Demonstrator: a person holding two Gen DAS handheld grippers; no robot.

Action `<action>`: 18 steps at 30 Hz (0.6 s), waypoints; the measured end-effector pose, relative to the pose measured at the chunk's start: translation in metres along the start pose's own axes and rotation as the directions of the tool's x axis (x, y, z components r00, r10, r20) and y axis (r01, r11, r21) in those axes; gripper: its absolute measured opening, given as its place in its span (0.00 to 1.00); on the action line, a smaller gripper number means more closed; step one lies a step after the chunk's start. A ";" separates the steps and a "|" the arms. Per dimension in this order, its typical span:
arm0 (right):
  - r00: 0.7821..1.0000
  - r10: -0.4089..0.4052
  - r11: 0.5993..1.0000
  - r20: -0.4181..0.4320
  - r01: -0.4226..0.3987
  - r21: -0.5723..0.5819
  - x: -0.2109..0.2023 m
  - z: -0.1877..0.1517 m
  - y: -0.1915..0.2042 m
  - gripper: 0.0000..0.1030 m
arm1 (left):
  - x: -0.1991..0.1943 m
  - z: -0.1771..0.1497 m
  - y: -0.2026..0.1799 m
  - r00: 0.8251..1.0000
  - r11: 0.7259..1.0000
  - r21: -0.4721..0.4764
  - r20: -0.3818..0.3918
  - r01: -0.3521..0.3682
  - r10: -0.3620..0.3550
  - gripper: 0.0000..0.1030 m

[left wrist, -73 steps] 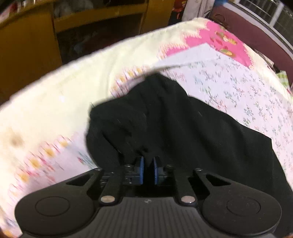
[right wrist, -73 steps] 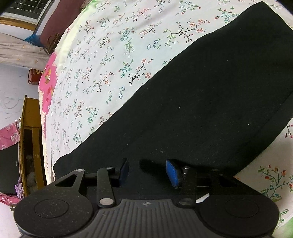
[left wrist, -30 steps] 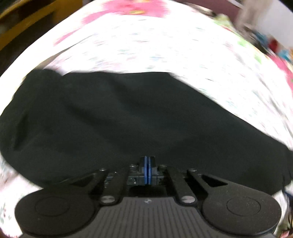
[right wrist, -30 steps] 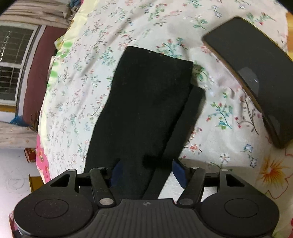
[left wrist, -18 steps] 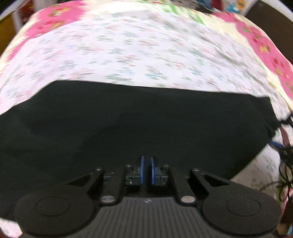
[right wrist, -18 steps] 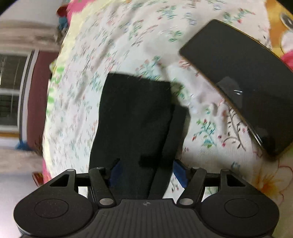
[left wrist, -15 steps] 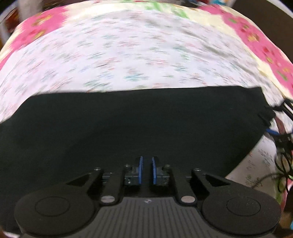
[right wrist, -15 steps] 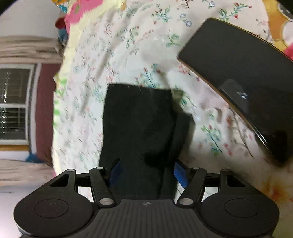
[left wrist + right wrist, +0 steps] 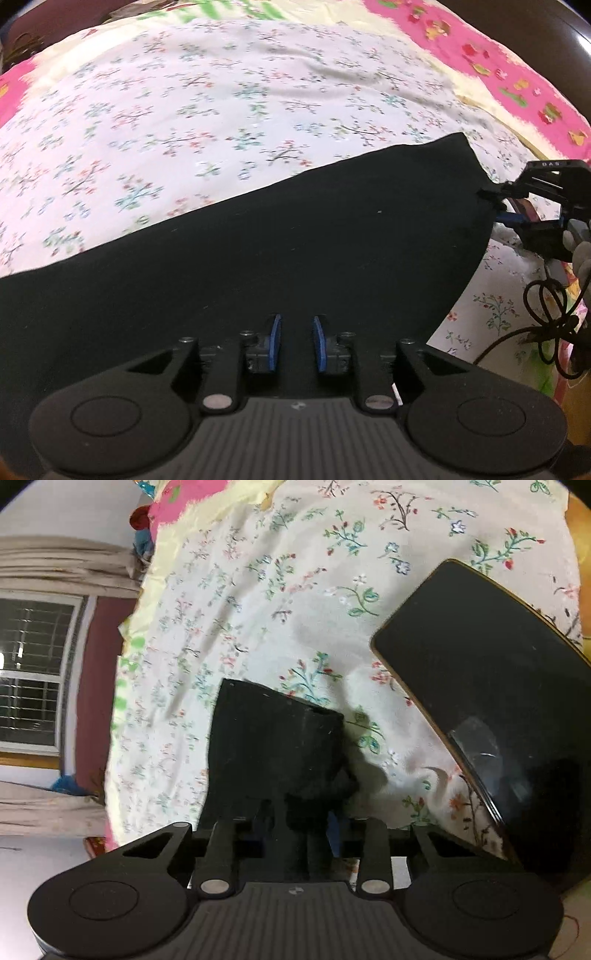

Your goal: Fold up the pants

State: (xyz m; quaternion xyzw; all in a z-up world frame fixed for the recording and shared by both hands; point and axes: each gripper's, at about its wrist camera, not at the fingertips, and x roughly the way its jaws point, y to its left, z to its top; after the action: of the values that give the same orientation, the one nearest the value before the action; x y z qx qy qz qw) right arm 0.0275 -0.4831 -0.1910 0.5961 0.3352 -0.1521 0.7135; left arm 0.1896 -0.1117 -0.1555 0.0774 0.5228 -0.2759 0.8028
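Lying flat across the bed (image 9: 229,122), the pants (image 9: 258,258) could drag crooked, since my right claw (image 9: 295,812) is closing on their bunched end near the bed's edge while my left claw (image 9: 295,341), opening, grips nothing over the cloth.

Ahead of the fingers we saw a bed spread with a floral sheet (image 9: 207,110), white with small sprigs, edged by a pale yellow band and a bright pink border (image 9: 491,62) at its far right. Past the sheet's far edge, left of the right fingers, stood a barred window (image 9: 29,672) in a maroon frame, daylight glowing through it, with beige curtains (image 9: 62,568) gathered beside it and a plain white wall (image 9: 62,506) beyond.
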 end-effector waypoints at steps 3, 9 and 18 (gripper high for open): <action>1.000 0.009 1.000 0.003 -0.009 0.004 -0.002 0.000 -0.003 0.27 | 0.005 0.004 -0.009 1.000 1.000 0.025 0.000 0.017 -0.017 0.34; 0.999 0.022 0.999 -0.037 -0.021 0.025 0.010 0.005 -0.008 0.45 | 0.017 0.007 -0.023 1.000 0.997 0.070 -0.015 0.021 -0.020 0.39; 0.995 0.085 0.993 -0.053 -0.080 0.086 -0.004 0.000 -0.003 0.04 | 0.013 0.003 -0.021 1.000 0.998 0.067 -0.016 0.014 -0.013 0.40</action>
State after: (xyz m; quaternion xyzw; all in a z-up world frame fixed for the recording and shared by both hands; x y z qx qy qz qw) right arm 0.0228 -0.4851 -0.1910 0.6430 0.3237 -0.1197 0.6837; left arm 0.1848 -0.1354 -0.1619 0.1027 0.5201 -0.2981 0.7938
